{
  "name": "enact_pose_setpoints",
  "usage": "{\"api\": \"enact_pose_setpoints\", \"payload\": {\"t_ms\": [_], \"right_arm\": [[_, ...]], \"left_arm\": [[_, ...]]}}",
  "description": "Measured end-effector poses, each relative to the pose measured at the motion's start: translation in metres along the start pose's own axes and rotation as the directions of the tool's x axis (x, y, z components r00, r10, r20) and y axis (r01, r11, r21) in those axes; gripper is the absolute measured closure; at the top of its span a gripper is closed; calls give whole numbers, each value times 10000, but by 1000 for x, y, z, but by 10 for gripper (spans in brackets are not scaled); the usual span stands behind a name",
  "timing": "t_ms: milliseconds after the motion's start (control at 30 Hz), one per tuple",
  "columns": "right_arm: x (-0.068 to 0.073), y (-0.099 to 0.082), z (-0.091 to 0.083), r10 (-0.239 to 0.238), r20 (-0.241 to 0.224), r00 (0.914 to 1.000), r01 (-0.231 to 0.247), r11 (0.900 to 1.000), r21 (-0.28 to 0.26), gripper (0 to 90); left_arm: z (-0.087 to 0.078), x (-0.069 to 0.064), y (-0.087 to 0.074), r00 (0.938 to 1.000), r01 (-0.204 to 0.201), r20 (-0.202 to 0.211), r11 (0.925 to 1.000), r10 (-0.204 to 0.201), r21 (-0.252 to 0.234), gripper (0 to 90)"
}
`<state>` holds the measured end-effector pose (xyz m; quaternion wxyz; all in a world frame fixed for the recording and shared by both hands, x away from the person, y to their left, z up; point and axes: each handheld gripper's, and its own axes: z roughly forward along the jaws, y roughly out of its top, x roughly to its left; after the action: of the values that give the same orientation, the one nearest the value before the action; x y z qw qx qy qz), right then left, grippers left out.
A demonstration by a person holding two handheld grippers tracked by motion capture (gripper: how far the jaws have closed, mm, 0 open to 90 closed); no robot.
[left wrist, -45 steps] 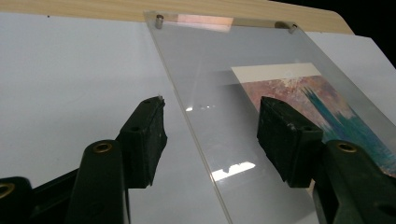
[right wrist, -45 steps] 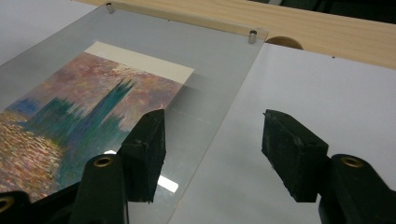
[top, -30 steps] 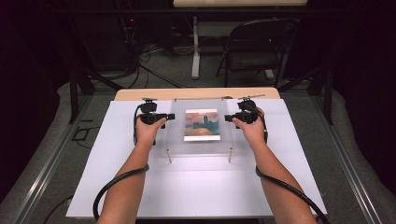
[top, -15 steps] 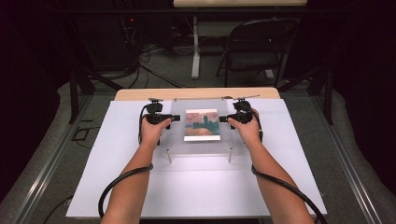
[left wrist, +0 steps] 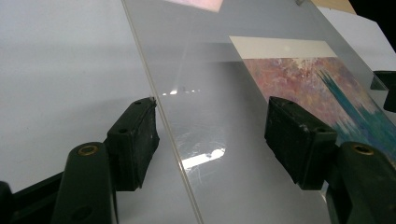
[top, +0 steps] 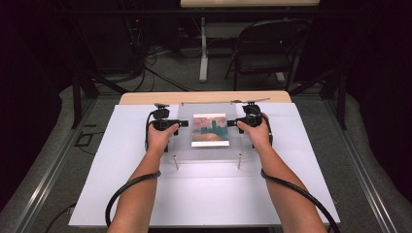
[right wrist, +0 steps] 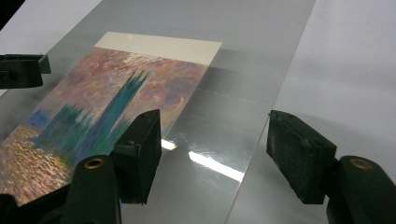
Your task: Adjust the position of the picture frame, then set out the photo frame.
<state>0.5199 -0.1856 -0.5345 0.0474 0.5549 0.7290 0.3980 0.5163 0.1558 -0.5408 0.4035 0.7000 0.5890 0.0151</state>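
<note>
Between left gripper (top: 183,124) and right gripper (top: 229,123): clear panel (top: 209,145), edges inside just-opening jaws.

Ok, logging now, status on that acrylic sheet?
Both hand-held grippers, left and right, just opened, straddling sheet edges. Acrylic sheet lies over painting print. Nothing obstructing.

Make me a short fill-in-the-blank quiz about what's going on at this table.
1. Under the clear acrylic sheet lies a painted ____.
2. The left hand-held gripper has its jaws ____ around the sheet's edge.
3. The right hand-held gripper straddles the sheet's ____.
4. The sheet rests on a ____ table.

Missing words: picture; open; edge; white
</note>
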Motion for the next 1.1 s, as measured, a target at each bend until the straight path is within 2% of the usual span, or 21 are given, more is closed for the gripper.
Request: {"api": "enact_pose_setpoints", "payload": {"t_ms": [100, 200, 233, 467, 567, 667, 800, 1000, 1100], "right_arm": [[-1, 1, 0, 13, 13, 10000, -13, 10000, 57, 350], [-1, 0, 2, 117, -52, 9999, -117, 9999, -28, 344], [-2, 0, 2, 154, -96, 9998, -154, 9999, -35, 341], [-5, 0, 5, 458, -278, 9986, -458, 9989, -16, 327], [-7, 0, 8, 827, -574, 9949, -823, 9966, 88, 322], [-6, 0, 10, 918, -534, 9943, -916, 9958, 62, 318], [-6, 2, 9, 870, -524, 9948, -864, 9962, 129, 322], [-7, 0, 9, 847, -542, 9949, -847, 9964, 34, 324], [-6, 1, 9, 883, -497, 9949, -881, 9961, 56, 325]], "left_arm": [[1, 0, 1, 10000, -42, -2, 10000, 42, 46, 327], [2, 1, 1, 9999, 93, 99, 9999, -94, 65, 323], [3, 1, 0, 9995, 193, 268, 9998, -196, 108, 324], [4, 1, 1, 9992, 303, 237, 9994, -306, 147, 320], [5, 1, 2, 9992, 317, 218, 9994, -320, 127, 321], [5, 2, 2, 9990, 365, 253, 9993, -367, 85, 326], [5, 3, 1, 9983, 477, 322, 9989, -477, 12, 341], [5, 3, 2, 9985, 505, 215, 9987, -506, 48, 349], [4, 4, 2, 9975, 652, 277, 9979, -653, 40, 369]]}}
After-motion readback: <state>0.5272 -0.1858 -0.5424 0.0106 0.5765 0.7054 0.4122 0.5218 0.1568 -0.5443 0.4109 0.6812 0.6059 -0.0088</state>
